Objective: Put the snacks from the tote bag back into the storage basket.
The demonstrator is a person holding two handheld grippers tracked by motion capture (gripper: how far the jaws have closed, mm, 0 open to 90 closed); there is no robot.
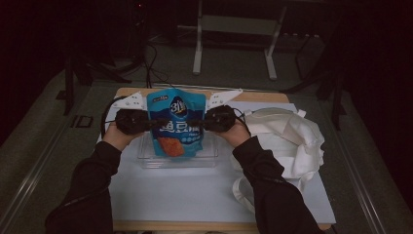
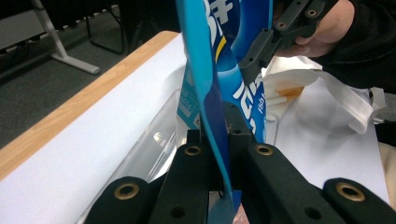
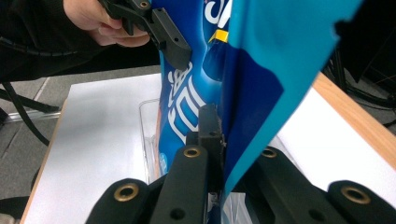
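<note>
While both grippers, left gripper [image 1: 146, 122] and right gripper [image 1: 203, 121], are clamping the blue snack pouch [image 1: 176, 124] by its side edges, it is hanging above the clear tray [image 1: 210, 157]; next likely lowering it squarely inside.

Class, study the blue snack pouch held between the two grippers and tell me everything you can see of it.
The blue snack pouch is a glossy, flexible foil-like bag, bright blue with white lettering, a round logo near the top and an orange food picture low down. It hangs upright, facing the high view, above a clear plastic tray; whether its bottom touches the tray cannot be told. The left gripper pinches its left edge, the right gripper its right edge, jaws shut on it.
</note>
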